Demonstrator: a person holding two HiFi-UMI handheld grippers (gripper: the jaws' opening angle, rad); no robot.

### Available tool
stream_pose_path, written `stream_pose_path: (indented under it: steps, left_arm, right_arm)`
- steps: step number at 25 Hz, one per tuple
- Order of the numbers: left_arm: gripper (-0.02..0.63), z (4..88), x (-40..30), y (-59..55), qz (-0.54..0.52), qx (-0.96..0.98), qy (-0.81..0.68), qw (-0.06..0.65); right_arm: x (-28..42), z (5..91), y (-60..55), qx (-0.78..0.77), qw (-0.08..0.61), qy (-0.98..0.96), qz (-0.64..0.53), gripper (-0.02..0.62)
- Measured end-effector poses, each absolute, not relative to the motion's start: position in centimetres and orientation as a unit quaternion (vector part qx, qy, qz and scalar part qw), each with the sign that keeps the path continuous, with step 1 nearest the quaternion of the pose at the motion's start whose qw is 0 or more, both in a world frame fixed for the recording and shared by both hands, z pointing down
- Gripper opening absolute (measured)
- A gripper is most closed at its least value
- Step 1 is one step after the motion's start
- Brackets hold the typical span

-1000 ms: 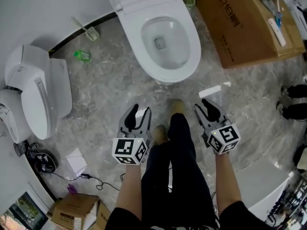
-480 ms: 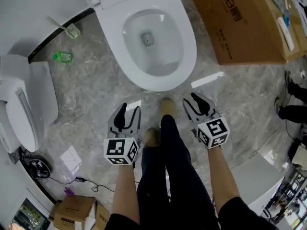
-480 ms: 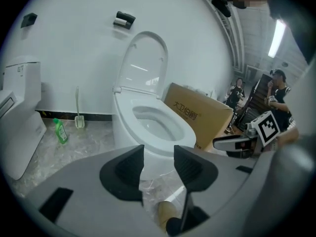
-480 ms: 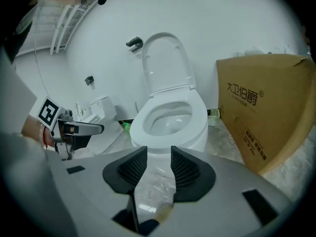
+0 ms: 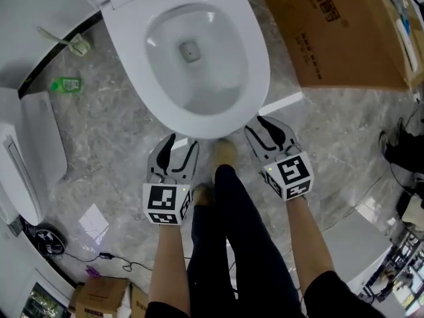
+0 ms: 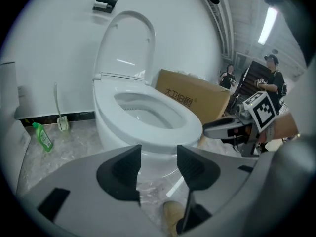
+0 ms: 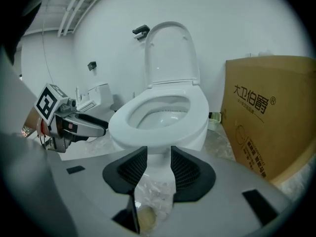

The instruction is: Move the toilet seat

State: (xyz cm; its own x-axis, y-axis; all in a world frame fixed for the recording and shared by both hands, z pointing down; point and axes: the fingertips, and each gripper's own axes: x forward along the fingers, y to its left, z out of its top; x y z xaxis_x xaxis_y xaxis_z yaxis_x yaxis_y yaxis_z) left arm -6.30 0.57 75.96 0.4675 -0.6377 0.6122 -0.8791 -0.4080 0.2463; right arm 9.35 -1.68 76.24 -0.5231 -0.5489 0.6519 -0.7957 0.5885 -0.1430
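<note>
A white toilet stands on the marble floor with its seat [image 5: 255,65] down on the bowl and its lid [image 6: 123,48] upright against the wall. In the head view my left gripper [image 5: 177,148] is just in front of the bowl's front-left rim, below seat level. Its jaws have just been opening and stand open with nothing between them. My right gripper [image 5: 265,128] sits at the front-right rim, also open and empty. The left gripper [image 6: 159,154] and the right gripper [image 7: 159,154] each frame the bowl's front below the seat [image 7: 197,115].
A large cardboard box [image 5: 331,32] stands right of the toilet. A second white toilet unit [image 5: 26,151] lies at the left, with a green bottle [image 5: 65,84] and a brush [image 5: 73,44] near the wall. My shoes [image 5: 224,152] are between the grippers. People [image 6: 271,78] stand far right.
Both grippers have sunk and moved forward to the bowl's front rim, one on each side. The left jaws stand wider than before.
</note>
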Motion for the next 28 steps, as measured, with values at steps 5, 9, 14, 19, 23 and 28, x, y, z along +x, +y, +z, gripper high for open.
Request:
stream_pose_path:
  steps: [5, 9, 14, 19, 23, 28]
  left_arm:
    - [0.225, 76.3, -5.9, 0.1, 0.236, 0.806, -0.474, 0.265]
    - [0.225, 76.7, -6.0, -0.1, 0.27, 0.801, -0.469, 0.256]
    - [0.222, 76.1, -6.0, 0.1, 0.239, 0.797, -0.482, 0.276]
    - [0.222, 74.3, -6.3, 0.0, 0.206, 0.8, -0.485, 0.286]
    - [0.222, 71.9, -6.3, -0.2, 0.178, 0.8, -0.494, 0.291]
    - [0.222, 67.9, -6.5, -0.2, 0.143, 0.797, -0.503, 0.303]
  right_arm:
    - [9.2, 76.6, -1.8, 0.38, 0.301, -0.855, 0.186, 0.155]
    - [9.1, 76.7, -2.0, 0.372, 0.292, -0.861, 0.188, 0.167]
    - [9.0, 76.0, -1.9, 0.375, 0.282, -0.857, 0.212, 0.152]
    - [8.9, 74.2, -1.9, 0.383, 0.256, -0.861, 0.215, 0.15]
    - [8.8, 71.6, -2.1, 0.387, 0.238, -0.867, 0.205, 0.149]
    - [8.6, 67.4, -2.2, 0.385, 0.218, -0.872, 0.211, 0.149]
